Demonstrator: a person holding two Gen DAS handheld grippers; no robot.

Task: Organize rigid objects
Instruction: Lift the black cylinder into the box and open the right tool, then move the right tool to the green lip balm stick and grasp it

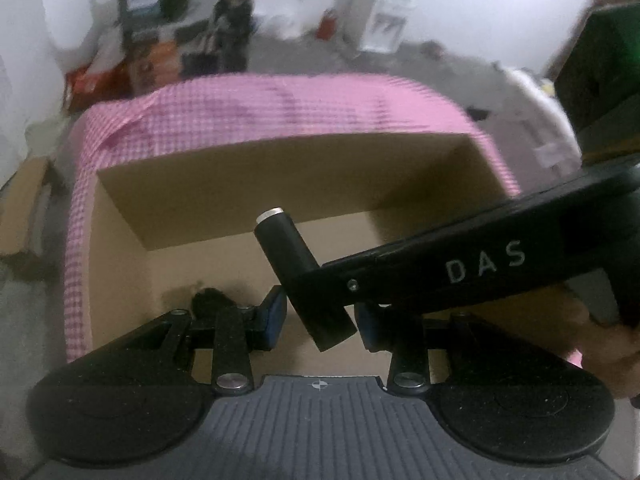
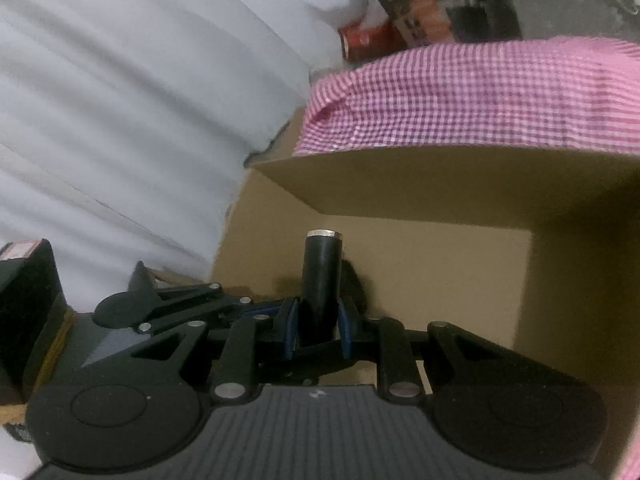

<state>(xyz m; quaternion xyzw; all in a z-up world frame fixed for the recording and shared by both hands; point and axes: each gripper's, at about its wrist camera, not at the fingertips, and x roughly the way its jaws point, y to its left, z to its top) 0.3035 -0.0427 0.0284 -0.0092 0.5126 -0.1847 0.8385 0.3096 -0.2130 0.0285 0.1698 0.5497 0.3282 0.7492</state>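
A black cylinder with a silver end cap [image 2: 321,280] is clamped upright between the blue pads of my right gripper [image 2: 318,330], over the open cardboard box [image 2: 440,184]. In the left wrist view the same cylinder [image 1: 298,272] hangs tilted from the right gripper's finger marked "DAS" [image 1: 460,268], and its lower end sits in the gap of my left gripper [image 1: 320,318]. The left jaws are open; the pads stand apart from the cylinder. A small dark object [image 1: 208,300] lies on the box floor behind the left finger.
The box [image 1: 280,176] rests on a table with a pink checked cloth [image 1: 280,108]. A white curtain [image 2: 120,100] hangs at the left. Cartons and a red can [image 2: 362,40] lie on the floor beyond, where a person [image 1: 232,20] sits.
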